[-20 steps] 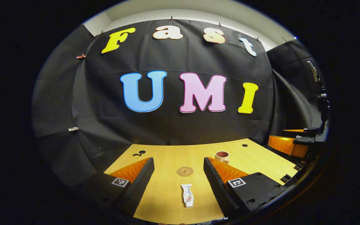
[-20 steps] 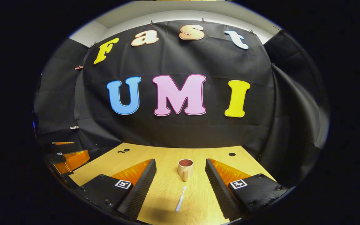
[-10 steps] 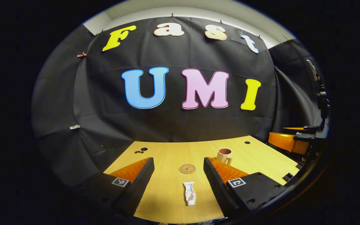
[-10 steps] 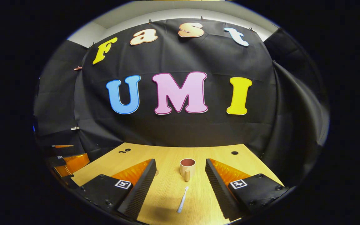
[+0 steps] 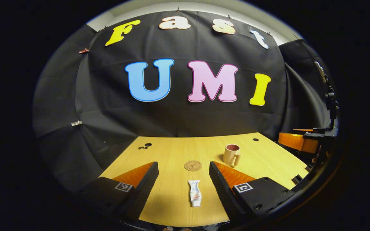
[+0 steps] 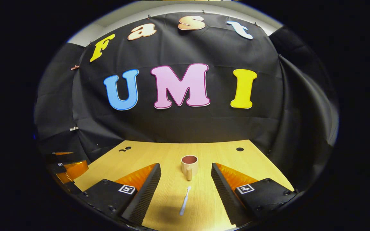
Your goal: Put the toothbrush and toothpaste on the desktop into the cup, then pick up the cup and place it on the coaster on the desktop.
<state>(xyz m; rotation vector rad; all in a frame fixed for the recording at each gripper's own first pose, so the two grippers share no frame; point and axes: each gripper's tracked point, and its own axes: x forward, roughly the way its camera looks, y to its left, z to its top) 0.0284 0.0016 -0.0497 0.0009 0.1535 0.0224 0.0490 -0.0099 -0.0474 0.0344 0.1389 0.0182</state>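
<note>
Left gripper [image 5: 182, 179]: spread wide, empty, above the desktop [image 5: 262, 160].
Toothpaste tube [image 5: 195, 192]: flat between its fingers, long axis along the reach, coaster [image 5: 192, 165] just beyond.
Right gripper [image 6: 185, 181]: also wide apart, empty.
Toothbrush [image 6: 184, 196]: flat, lengthwise between its fingers, pointing toward the cup [image 6: 189, 166].
Nearer hand: left for toothpaste, right for toothbrush.
Cup: upright, empty, off the coaster.

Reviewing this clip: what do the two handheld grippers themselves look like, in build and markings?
Both look alike. The left gripper has two long wedge-shaped fingers with ribbed inner faces, each on a dark blocky mount with screw holes and a small square black-and-white marker tag. The right gripper has the same wedge fingers, mounts and tags. No cables show.
</note>
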